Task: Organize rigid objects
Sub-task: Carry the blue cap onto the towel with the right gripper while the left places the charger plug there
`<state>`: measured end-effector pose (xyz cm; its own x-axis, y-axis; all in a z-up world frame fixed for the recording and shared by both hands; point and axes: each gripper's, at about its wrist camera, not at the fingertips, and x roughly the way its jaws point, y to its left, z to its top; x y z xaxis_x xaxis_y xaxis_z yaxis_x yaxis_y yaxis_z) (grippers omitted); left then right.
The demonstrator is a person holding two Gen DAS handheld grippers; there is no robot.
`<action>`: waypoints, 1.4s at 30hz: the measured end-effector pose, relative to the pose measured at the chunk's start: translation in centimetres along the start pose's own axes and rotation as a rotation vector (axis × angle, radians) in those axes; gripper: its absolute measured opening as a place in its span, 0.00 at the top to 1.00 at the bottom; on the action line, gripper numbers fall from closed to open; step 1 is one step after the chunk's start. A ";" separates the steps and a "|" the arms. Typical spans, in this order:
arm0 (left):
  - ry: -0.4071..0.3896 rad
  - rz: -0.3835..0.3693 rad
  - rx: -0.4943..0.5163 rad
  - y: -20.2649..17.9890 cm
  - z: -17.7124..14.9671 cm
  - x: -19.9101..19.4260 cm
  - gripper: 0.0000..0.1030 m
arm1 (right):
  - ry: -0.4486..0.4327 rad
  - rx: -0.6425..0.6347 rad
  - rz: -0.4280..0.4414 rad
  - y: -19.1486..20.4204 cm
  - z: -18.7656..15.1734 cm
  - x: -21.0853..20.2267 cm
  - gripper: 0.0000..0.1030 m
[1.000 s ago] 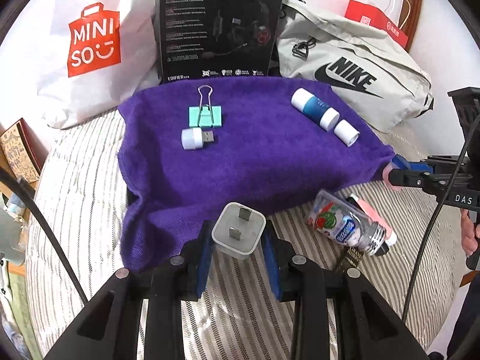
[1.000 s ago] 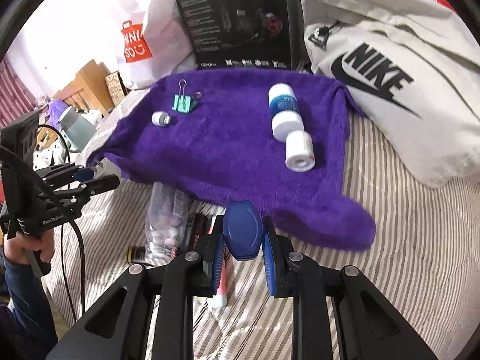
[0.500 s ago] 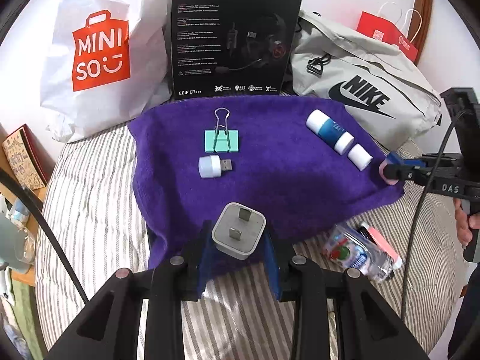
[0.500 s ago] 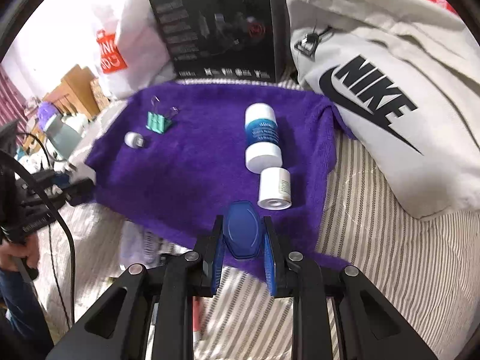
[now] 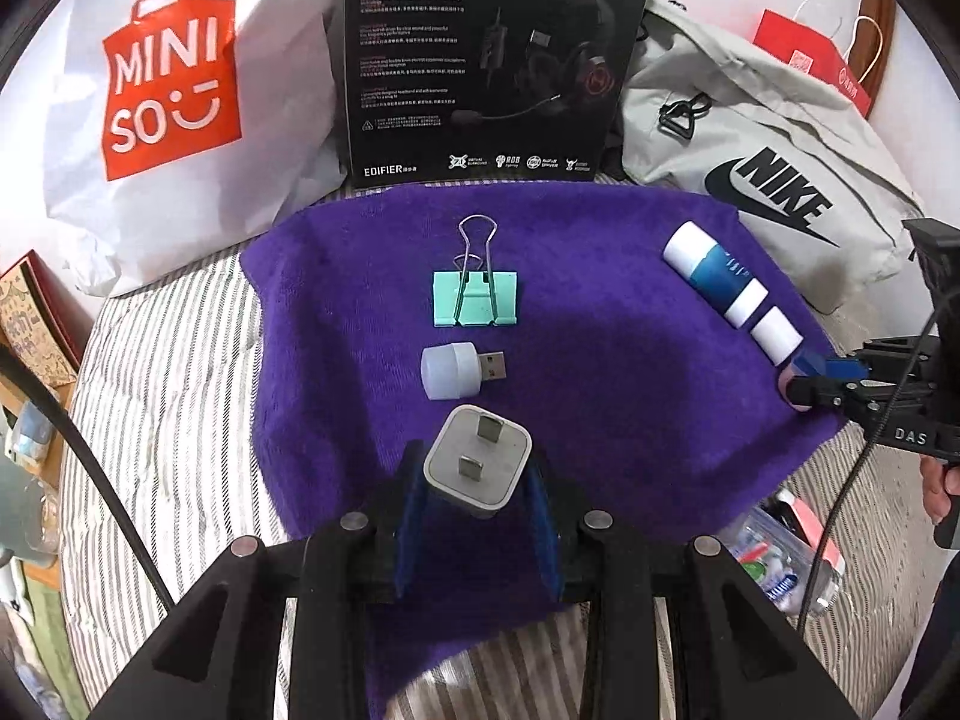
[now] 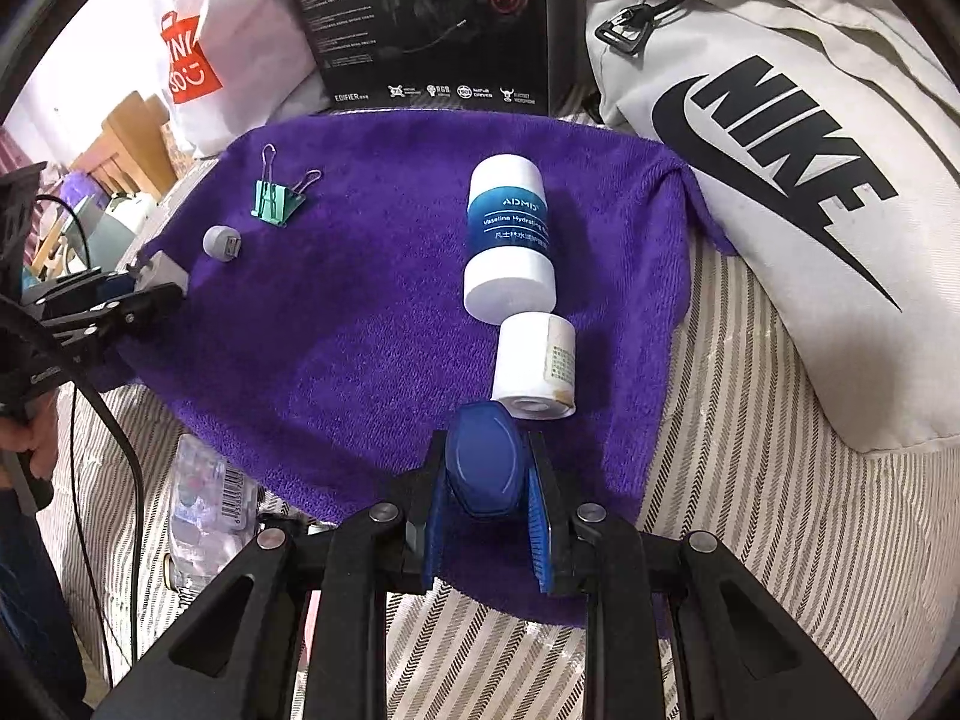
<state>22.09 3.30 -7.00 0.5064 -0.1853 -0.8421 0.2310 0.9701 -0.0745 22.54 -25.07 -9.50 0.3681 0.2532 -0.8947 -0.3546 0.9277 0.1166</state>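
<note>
A purple towel (image 5: 600,372) (image 6: 360,324) lies spread on a striped bed. On it rest a mint binder clip (image 5: 475,299) (image 6: 276,199), a small white USB light (image 5: 457,363) (image 6: 221,243), a blue-and-white lotion bottle (image 5: 715,273) (image 6: 510,240) and a small white roll (image 5: 776,335) (image 6: 535,367). My left gripper (image 5: 477,480) is shut on a white plug adapter (image 5: 479,459) just below the USB light. My right gripper (image 6: 487,480) is shut on a blue oval object (image 6: 483,461) right below the white roll.
Behind the towel stand a white Miniso bag (image 5: 162,90), a black headset box (image 5: 486,60) and a grey Nike bag (image 6: 780,138). A clear plastic bottle (image 6: 201,492) and a pink-tipped item (image 5: 810,531) lie on the bed beside the towel's near edge.
Both grippers have moved forward over the towel with their objects still held. The left one closed in on the USB light, the right one on the white roll.
</note>
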 end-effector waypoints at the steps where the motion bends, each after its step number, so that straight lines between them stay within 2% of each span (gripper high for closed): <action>1: 0.004 0.000 0.000 0.1 0.1 0.3 0.71 | 0.001 -0.003 0.000 0.0 0.0 0.0 0.78; 9: 0.036 0.020 -0.002 0.4 0.7 1.9 0.71 | 0.007 -0.029 -0.006 0.3 0.1 0.5 0.78; 22: 0.052 0.054 0.041 -0.2 0.9 2.4 0.70 | 0.017 -0.056 -0.007 0.7 0.3 0.8 0.78; 26: 0.070 0.051 0.043 -0.6 0.9 2.2 0.60 | 0.026 -0.050 0.004 0.6 0.4 0.8 0.75; 27: 0.076 0.048 0.045 -0.7 0.8 2.1 0.54 | 0.026 -0.049 0.006 0.6 0.4 0.7 0.74; 28: 0.080 0.050 0.046 -0.7 0.8 2.1 0.50 | 0.026 -0.050 0.002 0.6 0.3 0.6 0.72; 30: 0.089 0.074 0.044 -0.9 0.5 1.9 0.50 | 0.021 -0.051 -0.008 0.6 0.2 0.2 0.66; 31: 0.089 0.081 0.038 -0.9 0.4 1.7 0.50 | 0.016 -0.046 -0.015 0.5 0.1 -0.1 0.58; 34: 0.075 0.084 0.006 -0.7 0.1 0.3 0.50 | -0.005 -0.032 0.003 0.4 -0.3 -1.5 0.49; 36: 0.051 0.086 -0.003 -0.9 -0.1 -1.1 0.49 | -0.023 -0.032 0.000 0.4 -0.6 -2.5 0.46; 39: 0.008 0.087 -0.007 -2.0 -0.8 -3.5 0.42 | -0.055 -0.023 -0.004 0.6 -1.6 -4.4 0.37; 42: -0.028 0.047 0.023 -4.1 -2.4 -5.4 0.38 | -0.083 -0.021 -0.006 0.8 -3.0 -6.0 0.32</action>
<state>16.41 0.74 -3.42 0.5404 -0.1444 -0.8289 0.2250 0.9741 -0.0230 17.43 -26.64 -5.38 0.4396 0.2701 -0.8566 -0.3697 0.9236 0.1015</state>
